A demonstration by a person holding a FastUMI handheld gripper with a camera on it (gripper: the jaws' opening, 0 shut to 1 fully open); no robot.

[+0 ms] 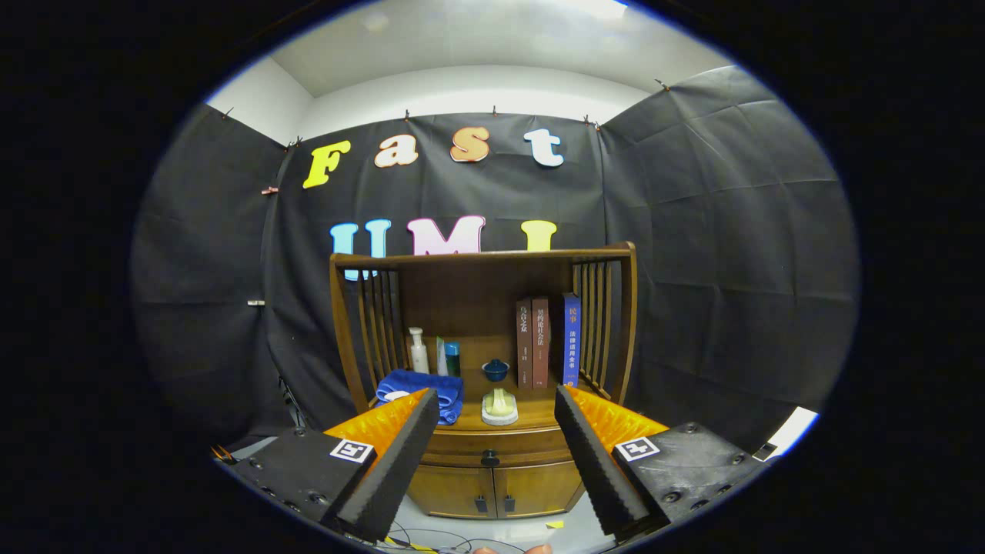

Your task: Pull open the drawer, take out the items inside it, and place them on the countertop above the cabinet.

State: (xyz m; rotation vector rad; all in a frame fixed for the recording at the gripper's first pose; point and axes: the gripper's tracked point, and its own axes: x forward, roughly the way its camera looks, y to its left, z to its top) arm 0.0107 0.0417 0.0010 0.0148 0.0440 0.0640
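Tool [489, 431] wide, holding nothing, level, aimed square at brown wooden cabinet [485, 477], well back from it. Shallow wooden drawer with dark round knob [490, 458] sits shut, between fingers in view. Countertop [531, 419] carries folded blue towel [419, 388], pale soap on white dish [499, 406], small blue bowl [495, 370]. Fits drawer unopened or re-shut. If opening: centre on knob, pull straight.

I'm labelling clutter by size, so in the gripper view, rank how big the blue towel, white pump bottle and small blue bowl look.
Largest to smallest:
1. blue towel
2. white pump bottle
3. small blue bowl

All sit beyond the open gripper, at a similar distance.
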